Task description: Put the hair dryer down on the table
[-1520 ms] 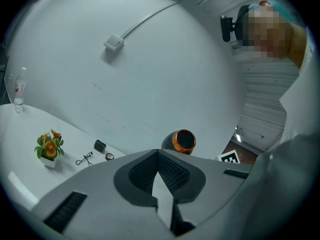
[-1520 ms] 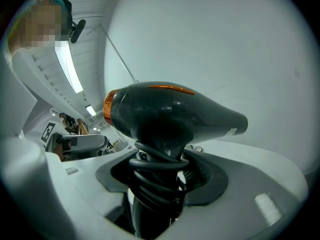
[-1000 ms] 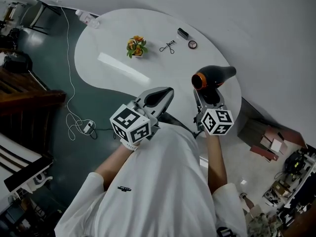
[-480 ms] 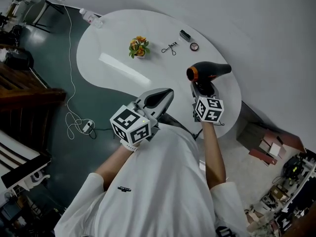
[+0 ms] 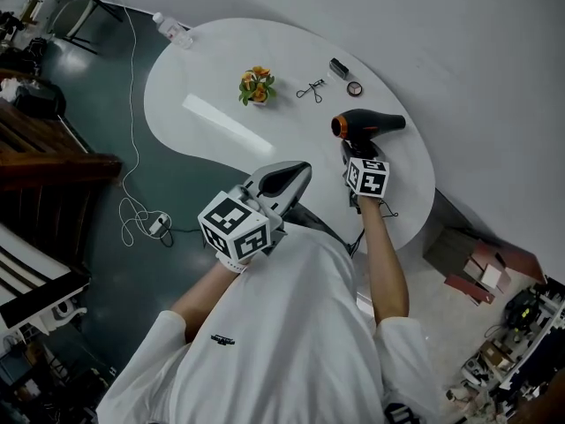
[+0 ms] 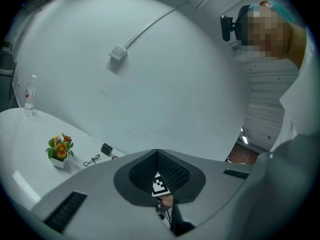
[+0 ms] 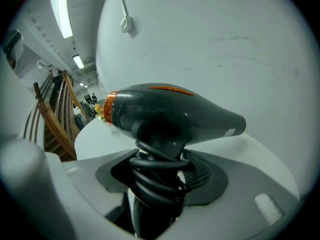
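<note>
The black hair dryer (image 5: 369,124) with an orange ring at its nozzle hangs over the right part of the white table (image 5: 212,69). My right gripper (image 5: 355,155) is shut on its handle, which has the black cord wound round it. In the right gripper view the dryer (image 7: 170,114) stands handle-down between the jaws (image 7: 160,171), nozzle pointing left. My left gripper (image 5: 298,168) is held near my chest, off the table's near edge, shut with nothing in it (image 6: 157,153).
On the table stand a small pot of orange flowers (image 5: 254,85), an eyelash curler (image 5: 311,89), a small black case (image 5: 338,67), a round compact (image 5: 354,88) and a water bottle (image 5: 174,32) at the far left. A white cable (image 5: 132,210) lies on the floor.
My right gripper has carried the hair dryer forward, farther over the table. The left gripper has stayed where it was.
</note>
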The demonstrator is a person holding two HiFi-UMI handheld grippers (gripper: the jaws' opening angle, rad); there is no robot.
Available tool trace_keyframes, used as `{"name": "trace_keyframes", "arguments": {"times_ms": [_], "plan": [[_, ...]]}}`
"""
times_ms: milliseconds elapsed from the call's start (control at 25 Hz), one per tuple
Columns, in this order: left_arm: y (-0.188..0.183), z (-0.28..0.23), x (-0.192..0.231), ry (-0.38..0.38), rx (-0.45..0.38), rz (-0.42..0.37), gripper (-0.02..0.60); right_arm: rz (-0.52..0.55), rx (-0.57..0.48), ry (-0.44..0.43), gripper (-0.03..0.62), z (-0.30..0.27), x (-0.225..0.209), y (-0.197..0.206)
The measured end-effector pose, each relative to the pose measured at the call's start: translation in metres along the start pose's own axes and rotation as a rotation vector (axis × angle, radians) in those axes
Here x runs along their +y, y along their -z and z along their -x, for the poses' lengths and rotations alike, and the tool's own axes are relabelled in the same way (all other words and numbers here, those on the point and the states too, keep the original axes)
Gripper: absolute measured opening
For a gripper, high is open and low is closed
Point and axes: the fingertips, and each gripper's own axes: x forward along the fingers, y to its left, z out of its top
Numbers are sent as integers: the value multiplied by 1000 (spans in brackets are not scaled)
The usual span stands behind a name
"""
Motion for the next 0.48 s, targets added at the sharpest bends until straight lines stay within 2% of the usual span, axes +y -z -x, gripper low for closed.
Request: {"name": "trace_keyframes", "arguments": {"times_ms": [240,480], "plan": [[-2,6,3,-16,-11,0,9,50,94,7,279,-27,-4,21],[-3,9,4,-33,-17,0,9,64,127,28,279,-45,-10,22]]}}
